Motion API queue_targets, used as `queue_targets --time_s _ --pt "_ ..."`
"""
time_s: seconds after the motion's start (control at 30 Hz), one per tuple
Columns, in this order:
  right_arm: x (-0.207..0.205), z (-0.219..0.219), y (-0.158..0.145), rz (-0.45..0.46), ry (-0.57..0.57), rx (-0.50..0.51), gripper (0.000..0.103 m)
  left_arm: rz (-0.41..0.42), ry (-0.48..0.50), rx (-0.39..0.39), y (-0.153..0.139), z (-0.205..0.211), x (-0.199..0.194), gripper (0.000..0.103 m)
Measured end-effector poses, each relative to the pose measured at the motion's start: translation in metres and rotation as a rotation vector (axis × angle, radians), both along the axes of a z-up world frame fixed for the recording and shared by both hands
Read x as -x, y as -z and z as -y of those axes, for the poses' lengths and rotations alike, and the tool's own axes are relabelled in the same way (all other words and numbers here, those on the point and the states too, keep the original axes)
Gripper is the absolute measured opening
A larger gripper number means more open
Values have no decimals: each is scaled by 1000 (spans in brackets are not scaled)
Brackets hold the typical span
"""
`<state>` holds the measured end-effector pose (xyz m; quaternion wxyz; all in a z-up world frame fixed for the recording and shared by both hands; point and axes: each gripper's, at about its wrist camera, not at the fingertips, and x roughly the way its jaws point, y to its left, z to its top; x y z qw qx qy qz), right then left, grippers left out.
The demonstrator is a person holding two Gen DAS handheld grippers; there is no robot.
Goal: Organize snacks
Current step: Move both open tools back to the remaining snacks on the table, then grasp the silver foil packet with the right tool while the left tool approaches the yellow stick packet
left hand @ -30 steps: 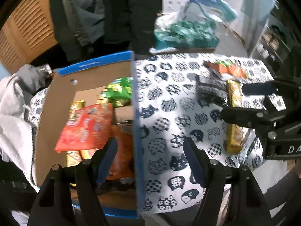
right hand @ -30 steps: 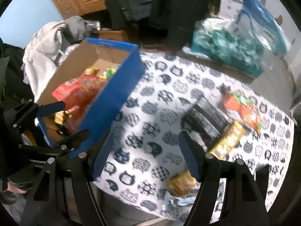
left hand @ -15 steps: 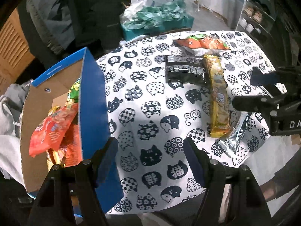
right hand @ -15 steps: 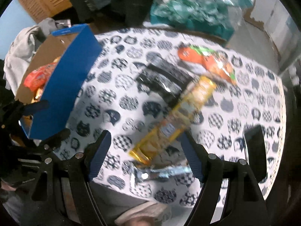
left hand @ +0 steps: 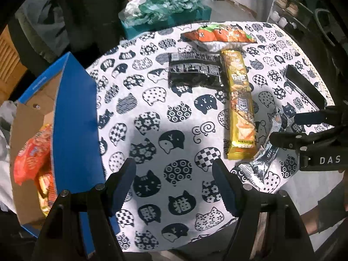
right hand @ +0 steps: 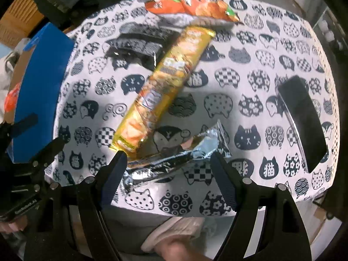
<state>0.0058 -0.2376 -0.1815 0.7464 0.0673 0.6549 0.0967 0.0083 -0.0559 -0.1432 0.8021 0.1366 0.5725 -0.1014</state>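
Observation:
A blue cardboard box (left hand: 74, 121) holding red and yellow snack packs (left hand: 30, 158) stands at the table's left edge; it also shows in the right wrist view (right hand: 41, 87). On the cat-print cloth lie a long yellow pack (left hand: 239, 106) (right hand: 161, 87), a black pack (left hand: 195, 71) (right hand: 139, 43), an orange bag (left hand: 219, 35) (right hand: 191, 8) and a silver wrapper (left hand: 261, 161) (right hand: 174, 158). My left gripper (left hand: 174, 184) is open and empty over bare cloth. My right gripper (right hand: 167, 178) is open, its jaws either side of the silver wrapper.
A black phone (right hand: 302, 121) (left hand: 304, 89) lies at the table's right side. A teal crate with a plastic bag (left hand: 165, 15) stands behind the table. Dark clothes hang at the back left. The near table edge is just under both grippers.
My left gripper has swung right, away from the box toward the middle of the table. My right gripper has moved right and down onto the silver wrapper. Both stayed open.

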Motion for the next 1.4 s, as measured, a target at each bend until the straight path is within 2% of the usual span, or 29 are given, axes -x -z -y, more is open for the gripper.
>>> queue_targets --time_s 0.2,0.47,0.6,0.67,0.7,0.73,0.83,0.97,1.1,1.4 --pt "0 6 14 -37 31 32 79 -20 -12 7 11 2 -5 74" --pt "-9 8 37 -106 111 -28 79 -50 -13 4 21 7 -10 74" --pt "-16 -2 44 -106 99 -24 79 -57 -3 -1 25 11 -11 74" --pt "-18 -5 46 -98 80 -26 74 -61 -4 0 26 11 -12 74" --pt "-20 -8 45 -91 63 -20 68 -63 -6 2 26 12 -13 74" --pt "-22 -11 44 -81 32 -16 53 -68 -10 7 27 13 -15 74" --pt "-29 -17 43 -64 -10 -12 35 -73 -17 15 27 16 -20 74" --pt "-41 -11 43 -27 -28 25 31 -80 -16 30 28 25 -27 74" --pt "-55 3 42 26 -37 103 27 -106 -24 63 31 36 -34 74" --pt "-76 32 37 83 -17 113 27 -142 -24 94 43 65 -50 78"
